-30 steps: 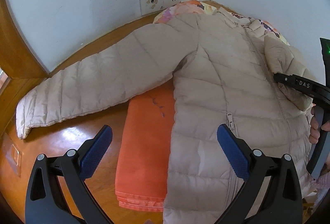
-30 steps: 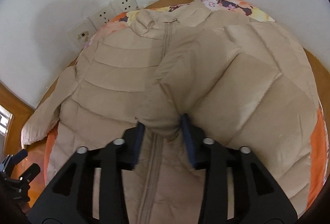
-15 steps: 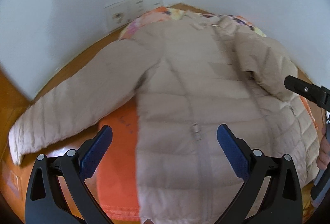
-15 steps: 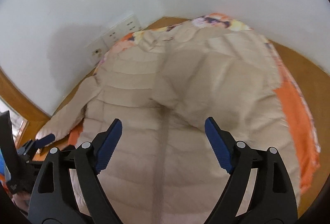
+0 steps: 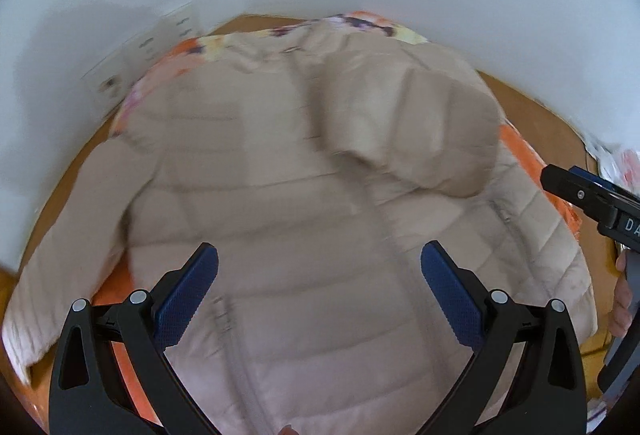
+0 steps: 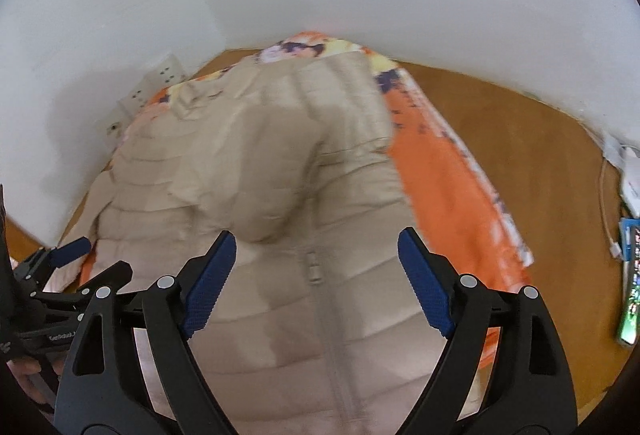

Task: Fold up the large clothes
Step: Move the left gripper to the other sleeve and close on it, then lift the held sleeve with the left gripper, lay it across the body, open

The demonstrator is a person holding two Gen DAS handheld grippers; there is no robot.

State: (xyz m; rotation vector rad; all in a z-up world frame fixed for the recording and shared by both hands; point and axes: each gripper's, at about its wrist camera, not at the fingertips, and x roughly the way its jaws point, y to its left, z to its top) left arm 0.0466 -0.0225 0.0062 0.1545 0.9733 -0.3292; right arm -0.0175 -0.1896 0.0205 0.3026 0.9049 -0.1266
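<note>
A beige quilted puffer jacket (image 5: 304,195) lies front up, zipped, on an orange blanket (image 6: 440,187) on a wooden surface. Its right sleeve (image 5: 424,139) is folded across the chest; it also shows in the right wrist view (image 6: 248,171). Its left sleeve (image 5: 68,259) still stretches out to the left. My left gripper (image 5: 319,299) is open and empty, above the jacket's lower front. My right gripper (image 6: 316,281) is open and empty, above the zipper near the folded cuff. Each gripper shows at the edge of the other's view.
White walls meet in a corner behind the jacket, with wall sockets (image 6: 148,91) low on the left wall. A white charger with a cable (image 6: 624,171) and a phone (image 6: 630,283) lie on the wood at the right.
My right gripper opened, let go of the folded sleeve cuff and pulled back. My left gripper swung right, from over the outstretched sleeve to over the jacket's front, staying open.
</note>
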